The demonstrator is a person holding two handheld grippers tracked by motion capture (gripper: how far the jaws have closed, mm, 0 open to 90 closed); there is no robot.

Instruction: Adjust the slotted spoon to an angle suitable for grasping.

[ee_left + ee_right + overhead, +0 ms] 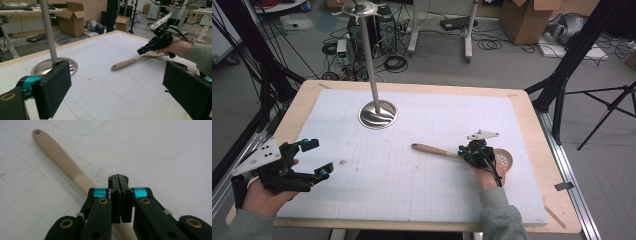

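Observation:
A wooden slotted spoon point(432, 149) lies on the white gridded mat point(412, 195) at the right, handle pointing left and slotted head point(503, 160) at the right. My right gripper point(462, 152) hovers over the spoon's neck with its jaws pressed together and nothing between them. In the right gripper view the handle point(57, 155) runs beneath the shut right gripper point(118, 178). My left gripper point(319, 158) rests at the mat's left edge, wide open and empty. The left gripper view looks between its own pads point(52, 90) at the spoon point(125, 63) and the right gripper point(140, 51).
A metal stand with a round base point(378, 115) and a tall pole point(48, 32) rises at the back centre of the mat. The mat lies on a wooden tabletop point(537, 150). Tripods, cables and cardboard boxes stand on the floor beyond.

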